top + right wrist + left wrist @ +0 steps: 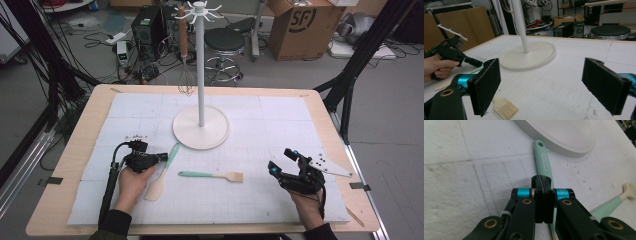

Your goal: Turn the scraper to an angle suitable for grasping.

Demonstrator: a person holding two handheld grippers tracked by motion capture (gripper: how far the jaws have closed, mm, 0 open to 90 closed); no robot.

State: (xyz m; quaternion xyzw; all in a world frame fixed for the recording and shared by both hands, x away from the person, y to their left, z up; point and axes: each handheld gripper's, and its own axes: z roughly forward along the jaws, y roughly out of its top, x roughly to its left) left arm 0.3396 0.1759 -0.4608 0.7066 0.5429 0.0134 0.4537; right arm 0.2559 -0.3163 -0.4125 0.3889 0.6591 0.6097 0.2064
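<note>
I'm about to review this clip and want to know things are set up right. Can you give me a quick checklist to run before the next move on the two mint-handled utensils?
1. Left gripper over the spatula handle: ok; it hovers above the mint handle.
2. Left gripper ready to grasp: not ok; its jaws are shut with nothing between them.
3. Right gripper open: ok; jaws stand wide apart.
4. Brush free to pick: ok; it lies flat, apart from the spatula.
5. Rack has a spare hook: ok; the whisk hangs from one hook, others are bare.
6. Spatula handle hole clear: ok, in the left gripper view.
</note>
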